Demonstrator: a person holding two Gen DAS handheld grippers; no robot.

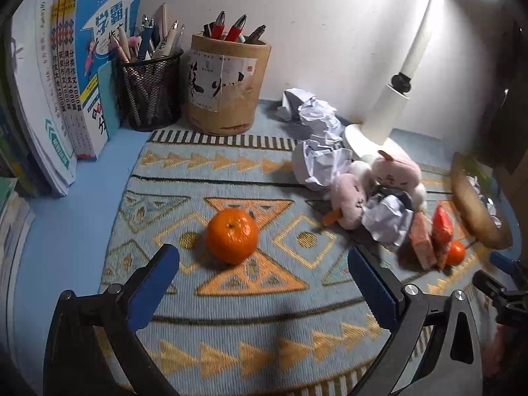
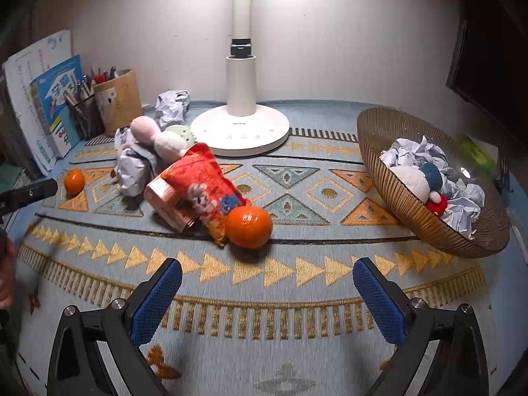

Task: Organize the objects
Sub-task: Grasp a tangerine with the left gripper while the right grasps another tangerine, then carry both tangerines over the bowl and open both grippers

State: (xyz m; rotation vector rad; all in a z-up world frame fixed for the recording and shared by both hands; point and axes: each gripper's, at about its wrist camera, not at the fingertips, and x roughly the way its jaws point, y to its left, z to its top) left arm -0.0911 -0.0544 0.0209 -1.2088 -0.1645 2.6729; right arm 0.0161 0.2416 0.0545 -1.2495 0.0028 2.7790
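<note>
Your left wrist view sits low over the patterned mat [image 1: 264,313], facing the back-left corner, with one tangerine [image 1: 232,236] close ahead. Your right wrist view looks straight at the lamp base [image 2: 241,132] and back wall, the wicker basket [image 2: 412,204] to its right. Both views share the mat, the plush toy [image 1: 379,181], the lamp, and both tangerines.

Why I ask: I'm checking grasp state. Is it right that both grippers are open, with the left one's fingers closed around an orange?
Not quite. Both grippers are open, but the left gripper holds nothing: in the left wrist view the orange lies on the mat ahead of its fingertips, apart from them. The right gripper is open too.
</note>
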